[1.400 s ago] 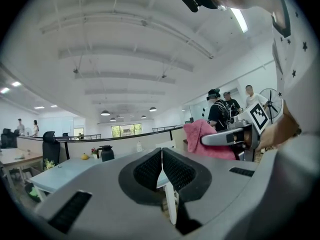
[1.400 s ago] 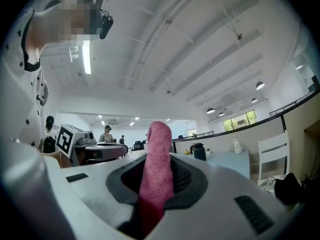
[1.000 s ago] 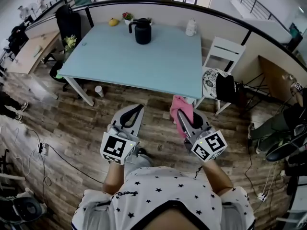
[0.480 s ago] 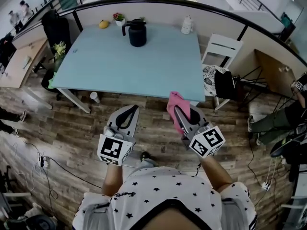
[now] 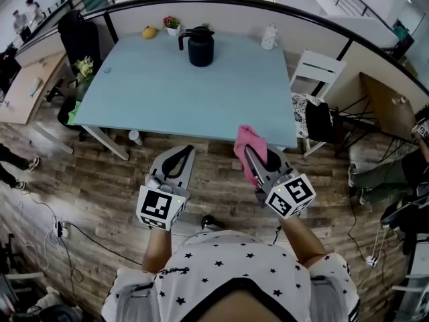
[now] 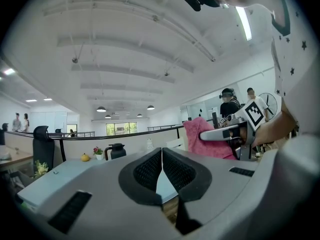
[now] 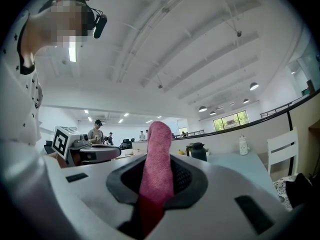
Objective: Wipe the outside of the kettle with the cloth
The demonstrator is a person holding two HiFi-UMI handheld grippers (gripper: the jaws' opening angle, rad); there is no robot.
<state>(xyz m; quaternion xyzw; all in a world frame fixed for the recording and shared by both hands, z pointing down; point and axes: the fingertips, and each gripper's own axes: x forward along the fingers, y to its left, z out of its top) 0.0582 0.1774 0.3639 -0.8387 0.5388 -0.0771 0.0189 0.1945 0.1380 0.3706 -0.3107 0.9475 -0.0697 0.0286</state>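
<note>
Edges closer to the table (image 5: 201,99) than a second ago, bringing the tip of the pink cloth (image 5: 245,135) over the near edge instead of the wooden floor (image 5: 100,170). Starts at the left: carries the left gripper (image 5: 188,150) low over the boards, pads (image 6: 146,172) pressed together on nothing, plain in the left gripper view. Looks up the table to the black kettle (image 5: 200,48), upright near the far edge, handle (image 5: 181,40) to the left, between a small flower pot (image 5: 173,24) and a white bottle (image 5: 270,37), well apart from both grippers. Moves right: pinches the cloth in the right gripper (image 5: 248,151), with a thick fold standing up out of the jaws. Reads as the approach, by the look of it, with no wiping begun yet. Calls for a walk round the table or a long lean, with the kettle so far back. Best to bring the empty left gripper to the handle first and steady the kettle, then lay the loose fold flat against the wall and sweep round it, top to base. Worth keeping the squeeze firm against the cloth slipping out, and pressing lightly, to avoid shoving the kettle into the flower pot or off the back edge.
</note>
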